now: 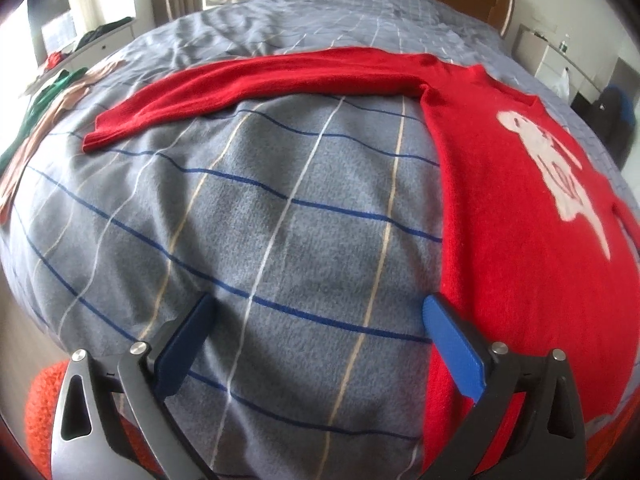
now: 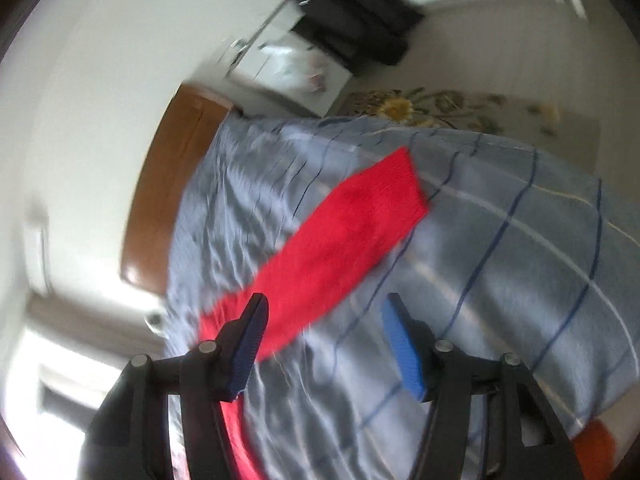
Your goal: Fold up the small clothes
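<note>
A red sweater (image 1: 500,216) with a white figure on its front lies flat on the bed (image 1: 280,208), over a grey bedspread crossed by blue and pale lines. One sleeve (image 1: 248,84) stretches out sideways across the cover, away from the body of the garment.

In the left wrist view the left gripper (image 1: 320,344) hangs over bare bedspread with its jaws spread wide and nothing between them. The sweater's side edge runs just beside the right-hand blue pad, which overlaps the red cloth in the picture; whether it touches I cannot tell. The left-hand pad is over plain bedspread, well apart from the garment.

The right wrist view is blurred and tilted. The right gripper (image 2: 324,344) has its jaws partly apart and empty. The other sleeve (image 2: 340,248) lies on the bed beyond them, its near part passing behind the left-hand pad, its cuff end farther off toward the bed's edge. A wooden headboard (image 2: 168,200) stands behind.
</note>
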A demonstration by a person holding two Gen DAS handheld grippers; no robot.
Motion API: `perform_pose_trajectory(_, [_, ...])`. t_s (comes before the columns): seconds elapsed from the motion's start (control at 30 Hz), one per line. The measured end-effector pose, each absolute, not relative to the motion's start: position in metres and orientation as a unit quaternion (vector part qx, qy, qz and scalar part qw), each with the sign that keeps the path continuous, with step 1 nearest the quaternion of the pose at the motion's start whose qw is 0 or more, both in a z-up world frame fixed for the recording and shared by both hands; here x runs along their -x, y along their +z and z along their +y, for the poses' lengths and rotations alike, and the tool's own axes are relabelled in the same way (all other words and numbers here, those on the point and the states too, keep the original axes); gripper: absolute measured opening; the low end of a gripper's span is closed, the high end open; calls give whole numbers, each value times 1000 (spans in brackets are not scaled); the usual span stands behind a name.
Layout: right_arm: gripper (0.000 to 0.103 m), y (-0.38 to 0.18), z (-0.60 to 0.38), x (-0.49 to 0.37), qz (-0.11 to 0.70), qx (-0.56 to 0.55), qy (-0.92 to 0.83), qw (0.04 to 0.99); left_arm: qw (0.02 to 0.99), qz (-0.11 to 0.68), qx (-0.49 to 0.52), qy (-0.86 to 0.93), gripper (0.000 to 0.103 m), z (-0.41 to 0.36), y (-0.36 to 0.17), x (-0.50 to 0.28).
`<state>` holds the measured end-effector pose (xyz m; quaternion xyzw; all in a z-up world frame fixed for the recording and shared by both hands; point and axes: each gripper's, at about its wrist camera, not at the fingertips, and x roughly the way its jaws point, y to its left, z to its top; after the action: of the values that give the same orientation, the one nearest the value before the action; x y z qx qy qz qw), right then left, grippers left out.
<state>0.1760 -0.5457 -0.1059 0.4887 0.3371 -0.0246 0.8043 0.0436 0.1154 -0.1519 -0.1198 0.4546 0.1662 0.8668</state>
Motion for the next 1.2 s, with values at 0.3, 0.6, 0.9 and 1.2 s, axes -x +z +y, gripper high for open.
perform_pose_trajectory(0.3, [53,-126,-566,-209,342,-492,-69,798,897,390,122,166,102,110,-128,-30])
perform_pose_trajectory(0.6, [8,-133,-565,-242,372,-437,-103,812,884,414,124,178,102,113,-138,-37])
perform_pose_trajectory(0.9, [4,1,-425,-294,333,-228,31,914,886,413,132,163,102,116,-138,-38])
perform_pose_trajectory(1.2, [5,28,-138,-338,351,-78,266,895,884,413,137,171,102,123,-138,-35])
